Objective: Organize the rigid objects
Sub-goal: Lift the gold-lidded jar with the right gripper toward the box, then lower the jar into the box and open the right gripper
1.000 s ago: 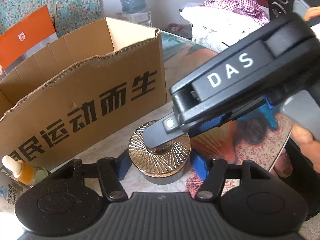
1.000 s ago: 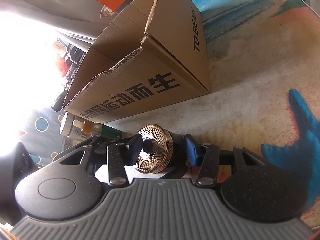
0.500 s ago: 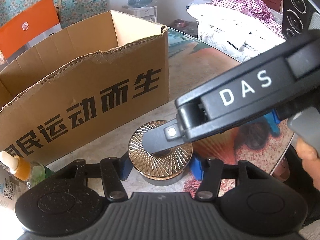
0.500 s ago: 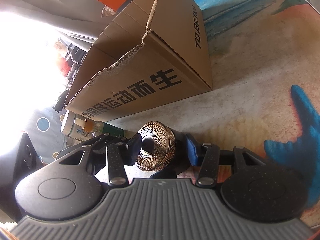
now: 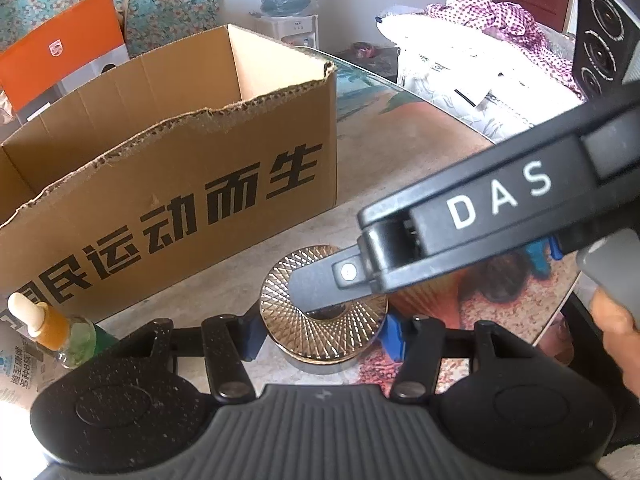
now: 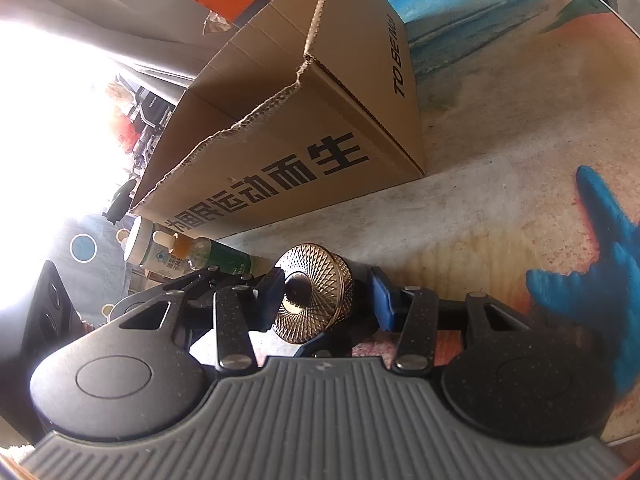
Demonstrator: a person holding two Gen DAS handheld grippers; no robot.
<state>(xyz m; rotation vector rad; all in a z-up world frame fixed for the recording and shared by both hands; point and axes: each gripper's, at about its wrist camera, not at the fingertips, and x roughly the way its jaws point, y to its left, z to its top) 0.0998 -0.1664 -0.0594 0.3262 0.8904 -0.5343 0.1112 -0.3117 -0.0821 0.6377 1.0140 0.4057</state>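
Left wrist view: your left gripper (image 5: 322,334) has its blue-padded fingers (image 5: 394,340) on either side of the gold ribbed lid (image 5: 324,328) of a dark jar, which stands on the beach-print table (image 5: 420,148) just in front of the cardboard box (image 5: 168,168). Those jaws have just been closing with the lid between them, and the pads now sit right at its rim; whether they press on it you cannot tell from here. Your right gripper (image 6: 326,300) reaches in from the right, one black finger lying over the centre of the lid (its casing reads DAS).

In the right wrist view the jar (image 6: 356,300) lies between the right gripper's pads, the left pad against the lid's face and the blue right pad at the jar's far end, so it looks clamped end to end. A green dropper bottle (image 5: 66,338) lies beside the box, near a white tub (image 6: 146,246)
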